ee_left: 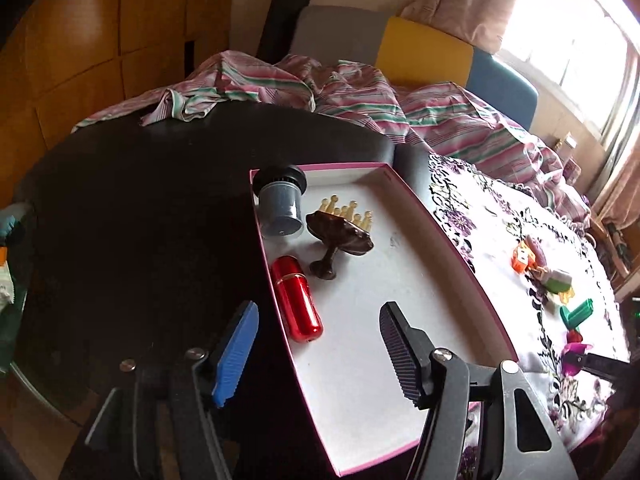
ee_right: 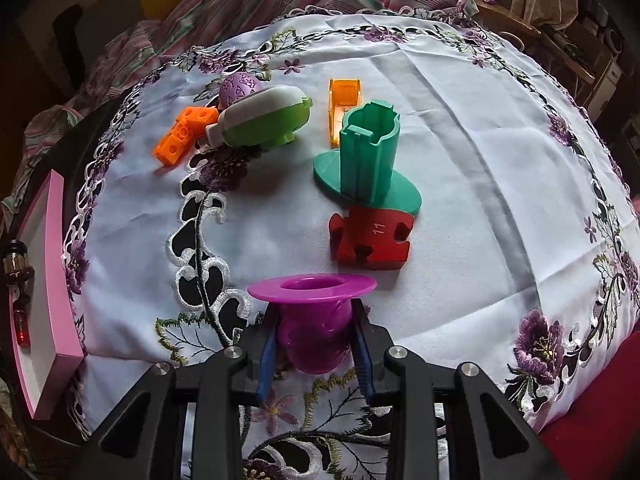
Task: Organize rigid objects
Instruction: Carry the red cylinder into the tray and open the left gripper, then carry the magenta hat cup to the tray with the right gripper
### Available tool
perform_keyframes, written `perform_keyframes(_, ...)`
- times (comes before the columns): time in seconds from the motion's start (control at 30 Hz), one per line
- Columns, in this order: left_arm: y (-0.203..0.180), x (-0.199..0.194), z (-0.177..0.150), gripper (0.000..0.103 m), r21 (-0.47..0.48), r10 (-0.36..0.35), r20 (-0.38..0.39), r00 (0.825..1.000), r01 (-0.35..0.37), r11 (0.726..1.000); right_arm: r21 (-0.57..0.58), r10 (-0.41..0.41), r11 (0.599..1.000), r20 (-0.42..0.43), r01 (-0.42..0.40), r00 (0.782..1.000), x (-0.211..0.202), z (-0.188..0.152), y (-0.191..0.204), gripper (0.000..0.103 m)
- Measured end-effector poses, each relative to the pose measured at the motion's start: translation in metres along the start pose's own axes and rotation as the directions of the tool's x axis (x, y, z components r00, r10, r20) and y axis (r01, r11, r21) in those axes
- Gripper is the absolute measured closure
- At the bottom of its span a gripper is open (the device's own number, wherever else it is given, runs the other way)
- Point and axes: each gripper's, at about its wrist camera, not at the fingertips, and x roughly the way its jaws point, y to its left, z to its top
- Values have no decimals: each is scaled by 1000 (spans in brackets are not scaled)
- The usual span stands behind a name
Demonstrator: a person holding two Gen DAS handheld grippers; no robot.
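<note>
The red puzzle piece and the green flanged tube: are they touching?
Cannot tell. In the right wrist view the green flanged tube overlaps the red puzzle piece, hiding any contact.

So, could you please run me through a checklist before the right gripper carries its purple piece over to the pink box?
1. Right gripper shut on the purple flanged piece: ok.
2. Piece lifted off the tablecloth: cannot tell.
3. Free floor in the pink box: ok.
4. Left gripper open and empty: ok.
5. Left gripper out of the way of the box: not ok, it hovers over it.
6. Red cylinder against the box wall: ok.
</note>
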Motion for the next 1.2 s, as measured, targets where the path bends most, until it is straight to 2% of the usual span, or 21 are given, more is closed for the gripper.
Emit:
perform_keyframes(0.47,-6,-4,-7,39,15,4,-17,1000,-4,1000,-43,20,999,12,-20,1000,-1,-1,9,71)
perform_keyframes(0.8,-1,-1,-12,39,5,12,-29,1000,-12,1000,-140,176,976,73,-165,982,-25,-8,33,71)
perform_keyframes(1.0,10,-2,-15,39,-12,41,-30,999,-42,999,-208,290,941,93,-266,953,-45,-9,61,71)
perform_keyframes(1.13,22,-4,-15,39,-34,57,-25,998,-58,998,-314,385,887,97,-339,918,-67,-11,101,71)
perform_keyframes(1.2,27,-5,-15,39,-47,66,-23,998,-67,997,-373,437,847,79,-380,896,-75,-14,126,71)
